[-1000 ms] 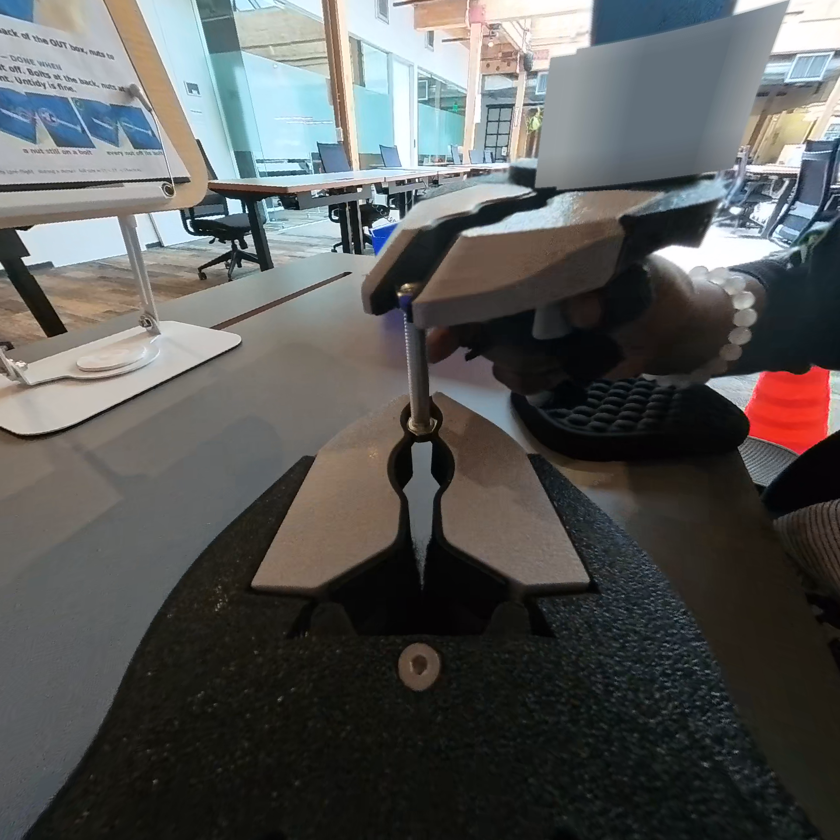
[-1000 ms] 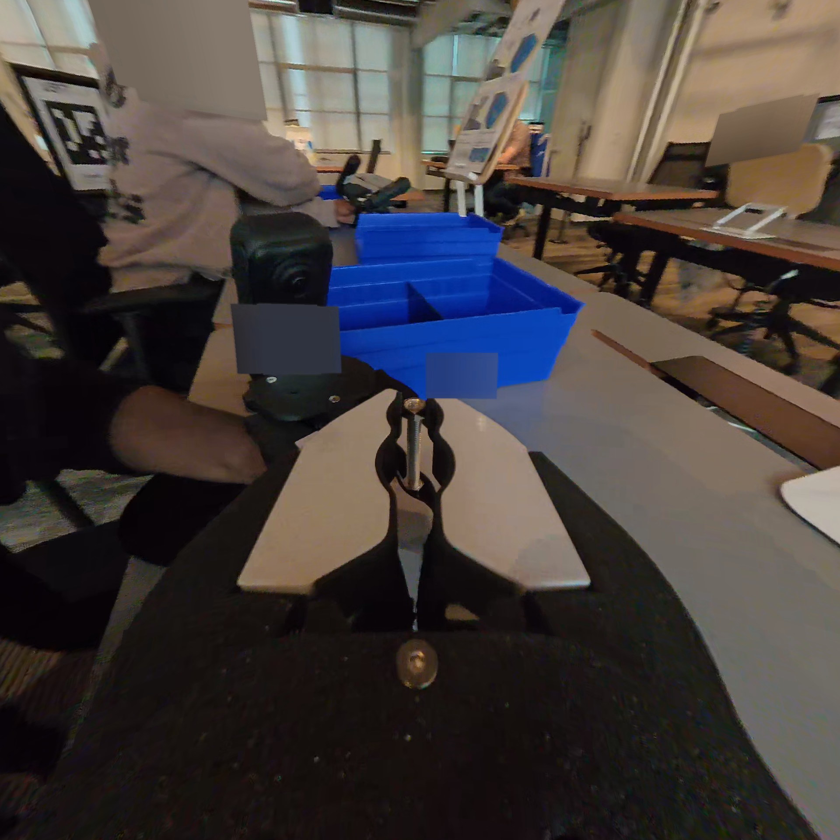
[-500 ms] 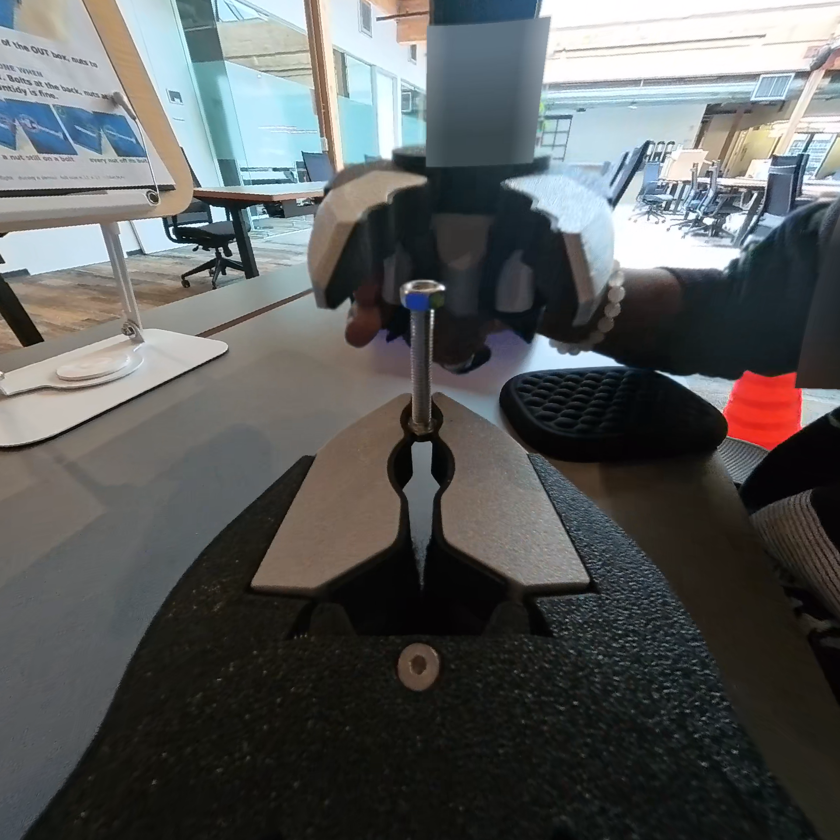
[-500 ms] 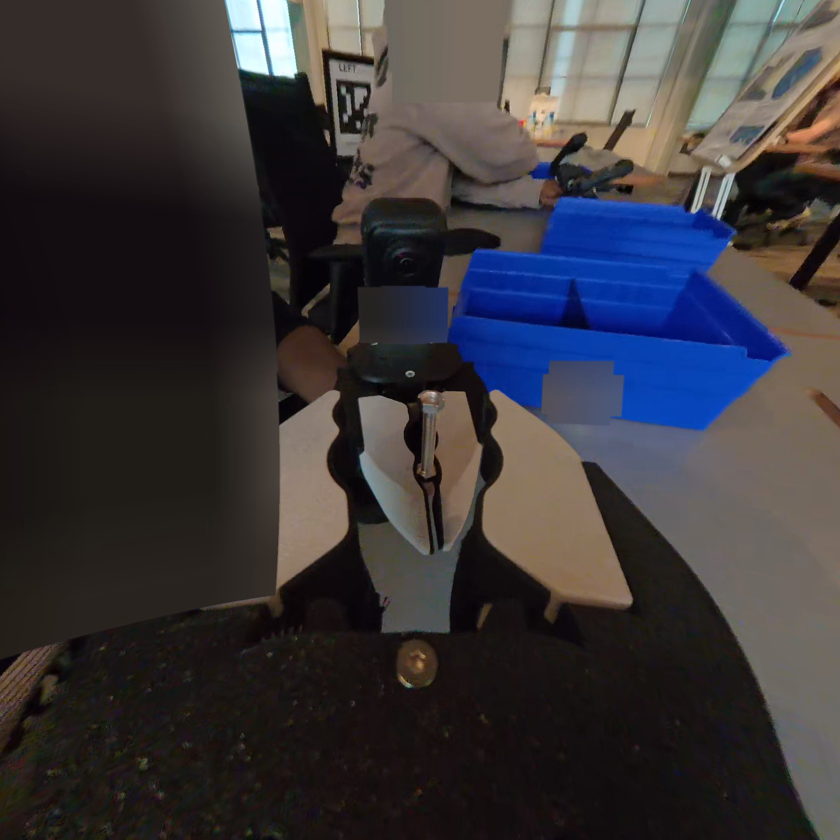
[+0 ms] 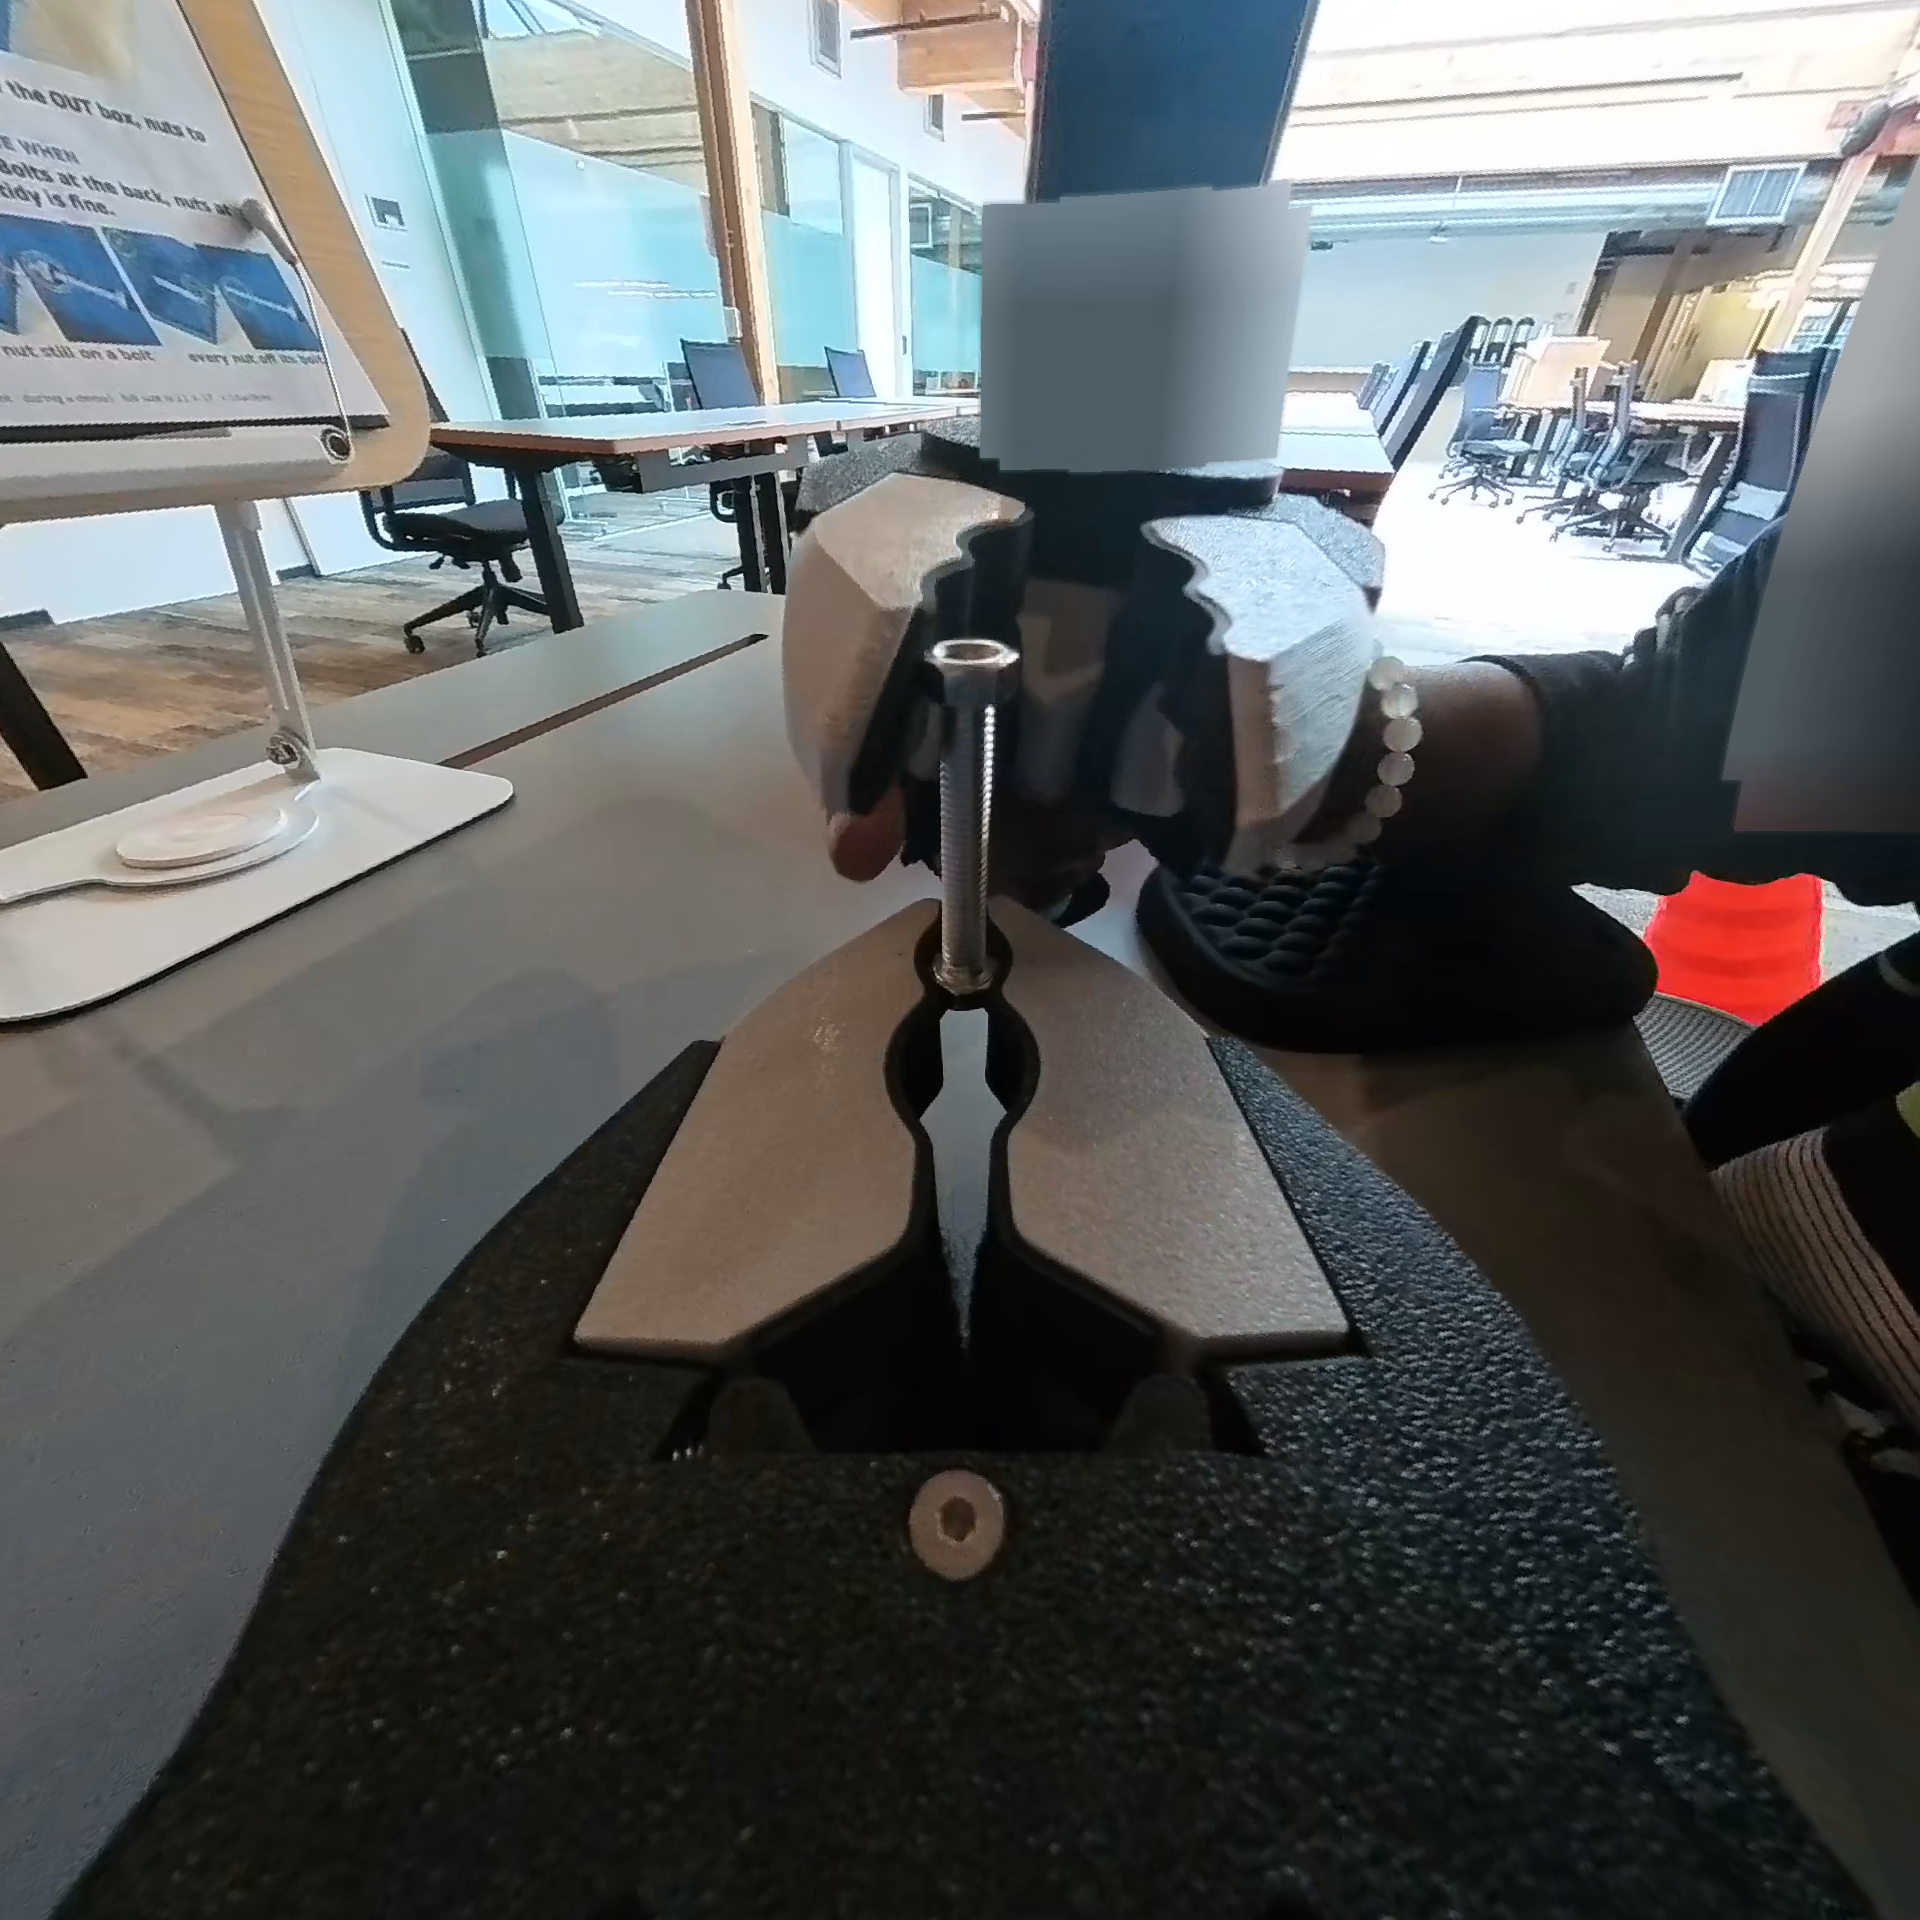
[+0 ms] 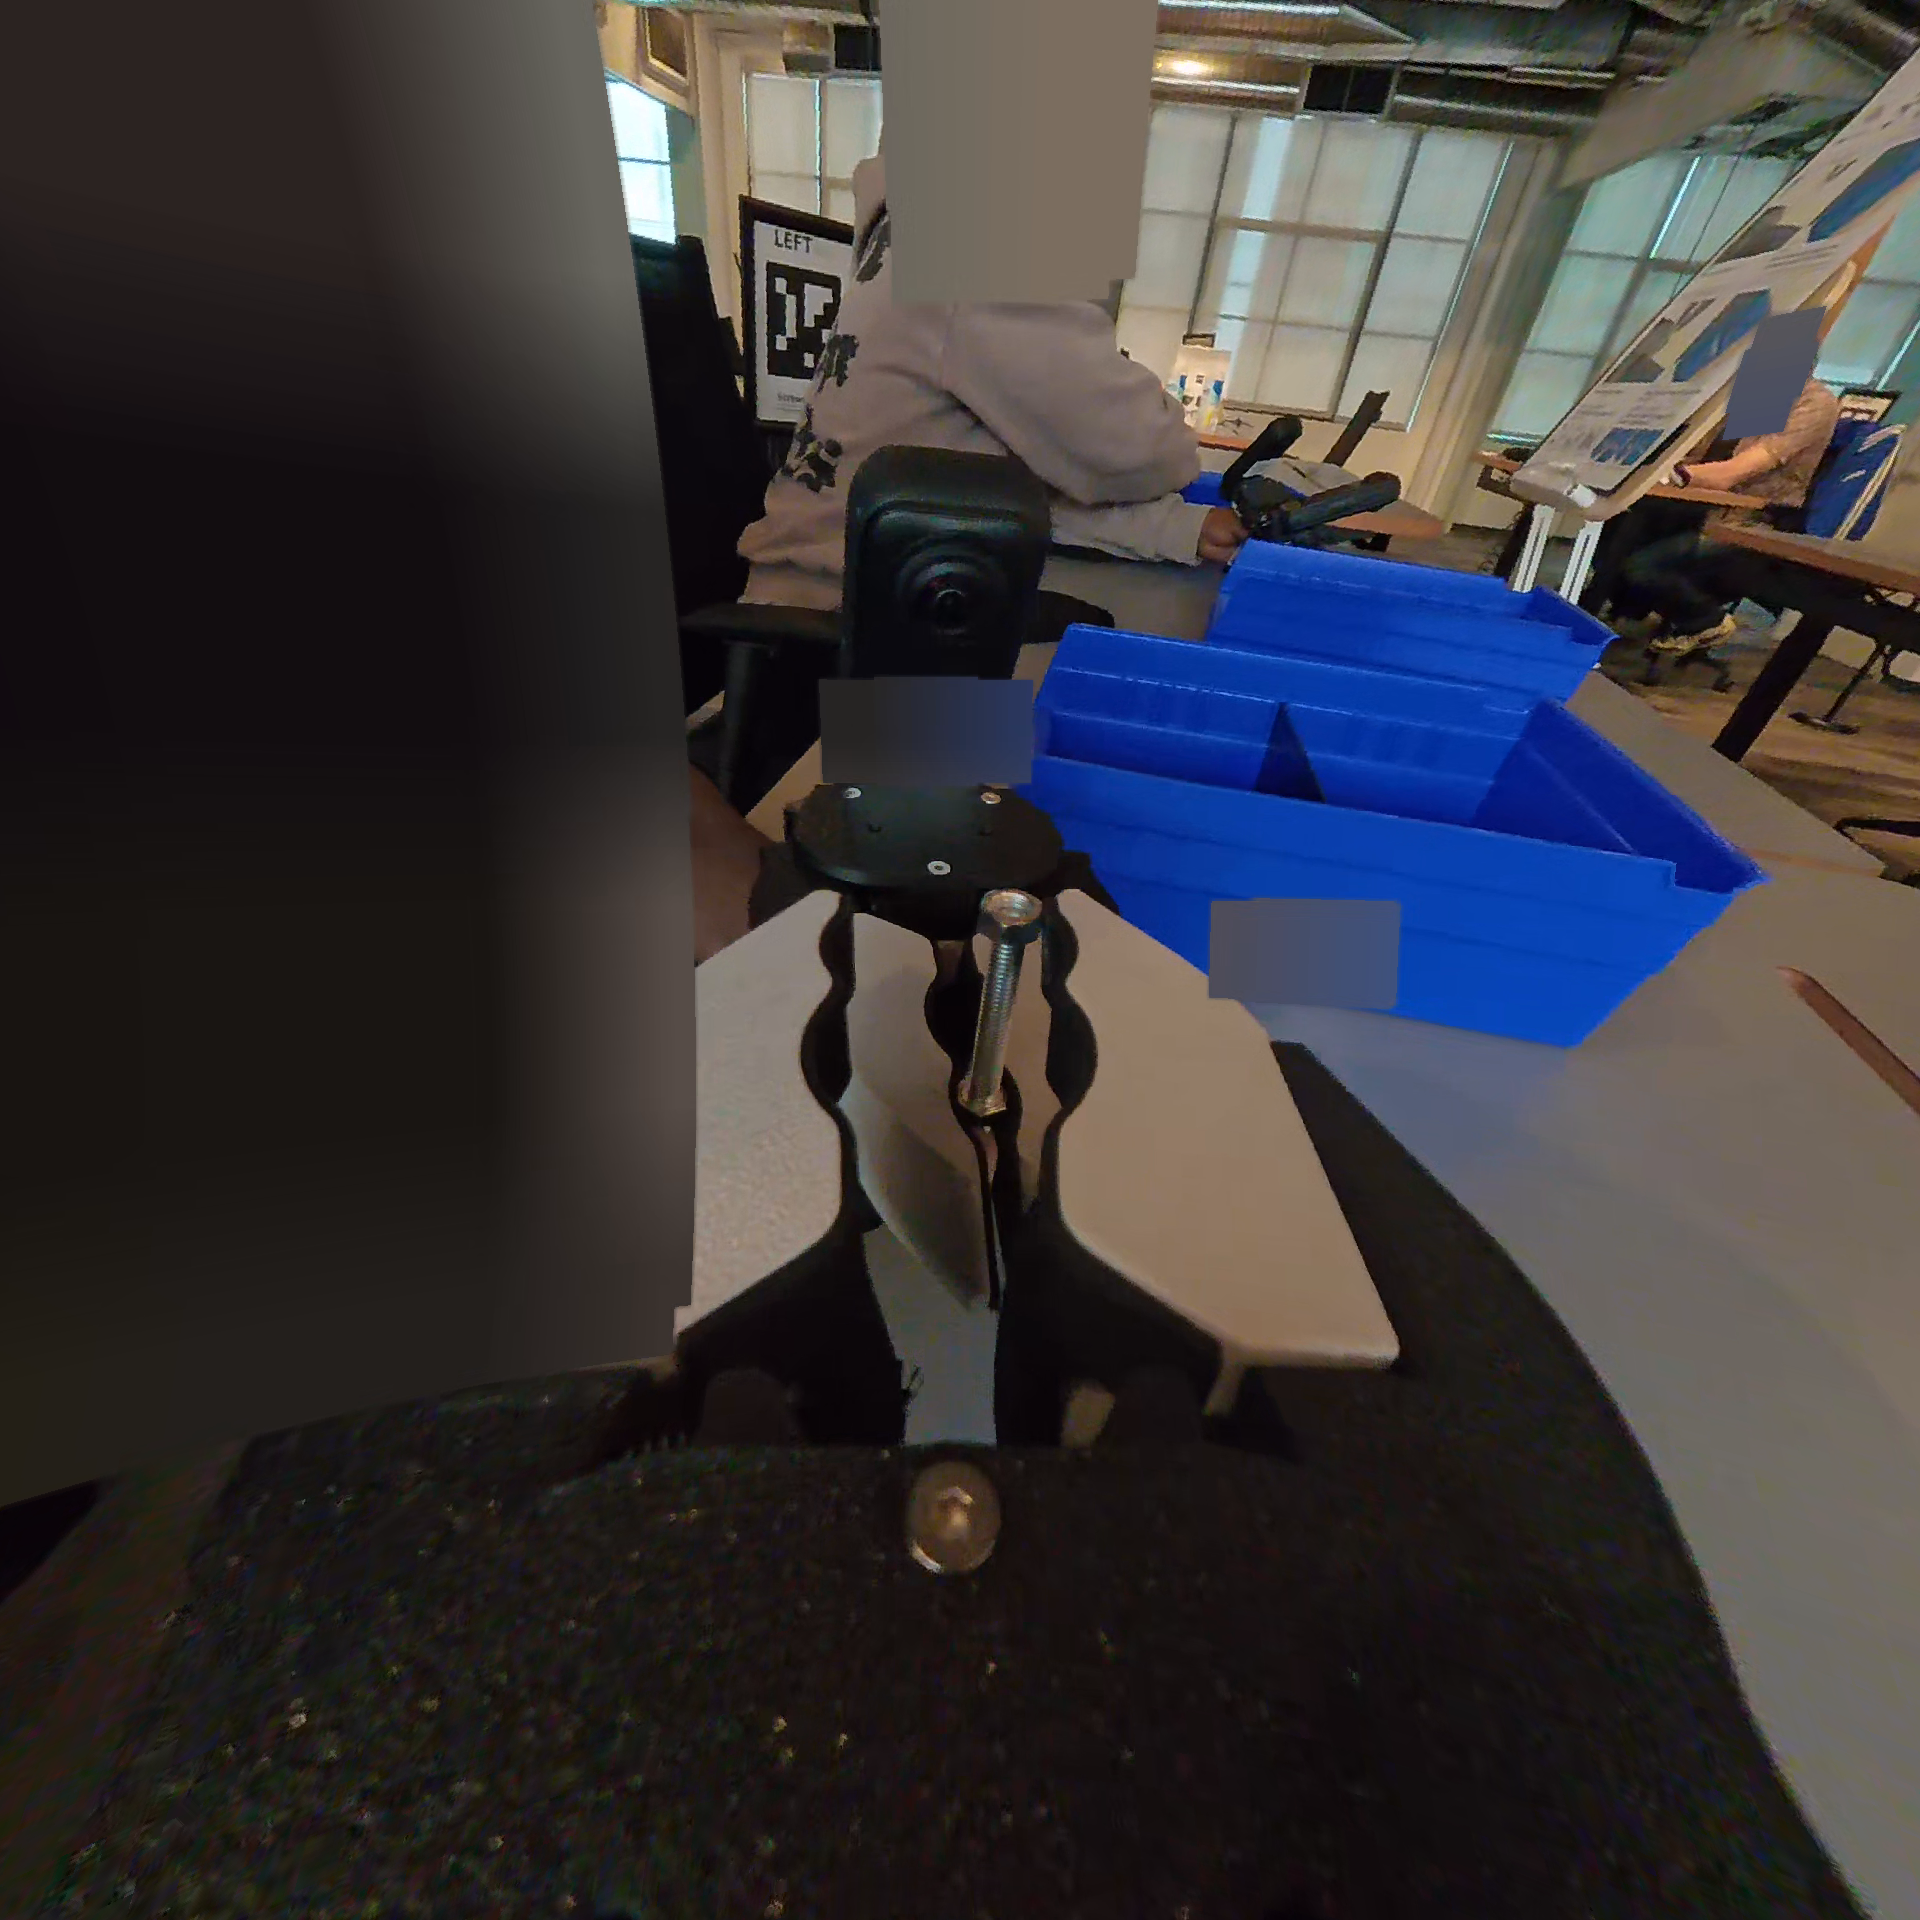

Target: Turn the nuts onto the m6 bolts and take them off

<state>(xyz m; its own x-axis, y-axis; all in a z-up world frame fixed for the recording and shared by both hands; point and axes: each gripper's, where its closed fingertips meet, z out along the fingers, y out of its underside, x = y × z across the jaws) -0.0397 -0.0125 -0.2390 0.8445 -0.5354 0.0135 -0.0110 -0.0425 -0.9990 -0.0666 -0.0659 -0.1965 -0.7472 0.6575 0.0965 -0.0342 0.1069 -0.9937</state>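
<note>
Left of the bolt (image 5: pixel 964 821): white stand (image 5: pixel 249 821) on the grey table (image 5: pixel 520 1039). Your left gripper (image 5: pixel 964 971) is clenched on the nut (image 5: pixel 962 975) at the bolt's lower end, bolt upright. Right of the bolt: your right gripper (image 5: pixel 1081 582), fingers spread, gripping nothing; black mat (image 5: pixel 1392 945) beyond.

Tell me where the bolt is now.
In the left wrist view the bolt stands upright, its lower end clamped by the left gripper, before the open right gripper.

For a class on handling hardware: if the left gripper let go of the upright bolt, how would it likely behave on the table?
The bolt looks like stiff threaded steel, so it should not bend. Tall and slim, gripped only low down by the left gripper, it would probably topple. Being round, it may then roll across the smooth table.
</note>
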